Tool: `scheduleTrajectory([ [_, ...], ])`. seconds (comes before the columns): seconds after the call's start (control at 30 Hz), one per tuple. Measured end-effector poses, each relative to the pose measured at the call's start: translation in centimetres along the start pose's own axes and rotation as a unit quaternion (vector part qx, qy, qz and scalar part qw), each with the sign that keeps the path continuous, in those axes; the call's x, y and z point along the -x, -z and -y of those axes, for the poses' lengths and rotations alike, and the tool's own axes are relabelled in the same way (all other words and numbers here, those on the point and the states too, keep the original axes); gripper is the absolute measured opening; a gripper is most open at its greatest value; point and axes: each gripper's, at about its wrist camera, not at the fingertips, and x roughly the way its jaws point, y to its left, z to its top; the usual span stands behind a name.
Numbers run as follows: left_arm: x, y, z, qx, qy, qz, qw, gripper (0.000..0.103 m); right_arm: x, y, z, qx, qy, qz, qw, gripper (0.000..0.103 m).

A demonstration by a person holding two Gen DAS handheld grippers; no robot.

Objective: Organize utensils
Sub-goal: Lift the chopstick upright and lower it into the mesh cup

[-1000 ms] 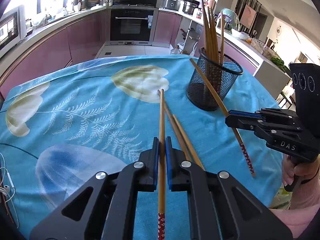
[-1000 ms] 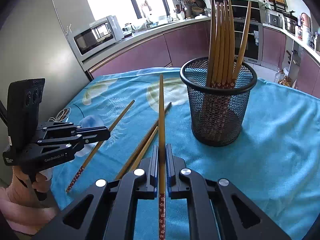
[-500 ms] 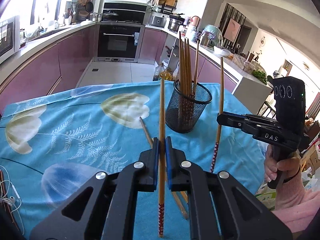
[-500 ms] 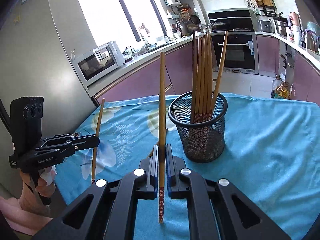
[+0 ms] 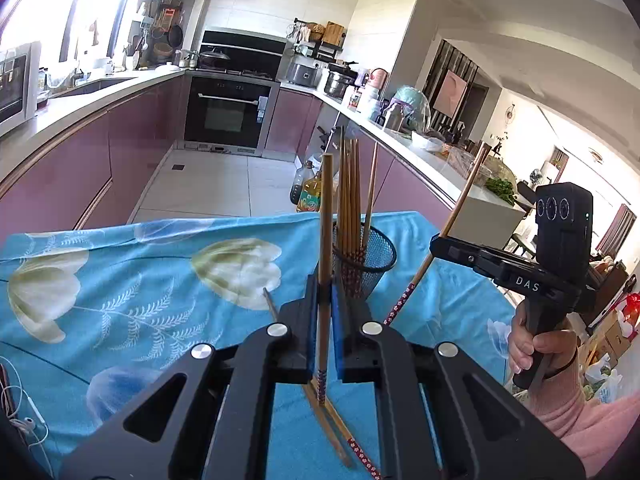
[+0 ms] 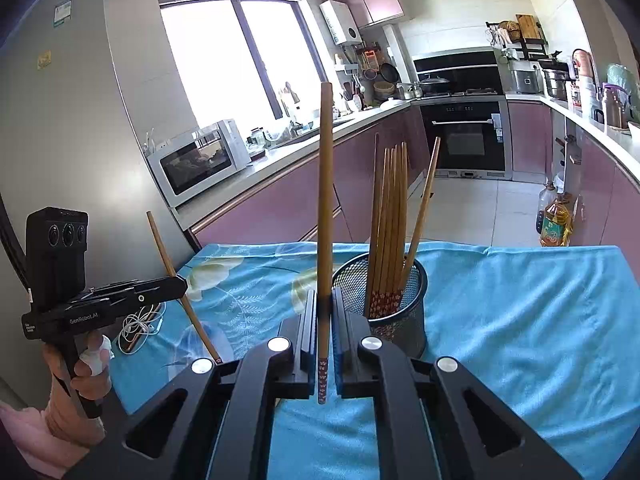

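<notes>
Left black two-finger gripper (image 5: 325,304): jaws clamped on a brown wooden chopstick with a red patterned end (image 5: 325,216), held near upright, gripper tilted downward. Right black two-finger gripper (image 6: 325,308): likewise pinching a second brown wooden chopstick (image 6: 325,184), upright. Black wire-mesh cup holding more chopsticks (image 6: 404,304) stands just ahead and right of the right gripper's fingers. Two loose chopsticks (image 5: 340,436) lie on the blue floral tablecloth (image 5: 140,280) beneath the left gripper.
</notes>
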Motion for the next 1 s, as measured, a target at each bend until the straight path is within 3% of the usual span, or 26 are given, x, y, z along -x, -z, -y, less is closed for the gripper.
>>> scheduleTrajectory([
  [0.53, -1.3, -7.3, 3.2, -0.024, 0.024, 0.058, 0.9977, 0.007, 1.3, -5.1, 0.7, 0.02, 0.008, 0.049, 0.999, 0.006],
  [1.0, -3.5, -11.4, 5.8, -0.045, 0.023, 0.076, 0.9958, 0.007, -0.7, -6.5, 2.3, 0.006, 0.019, 0.048, 0.999, 0.006],
])
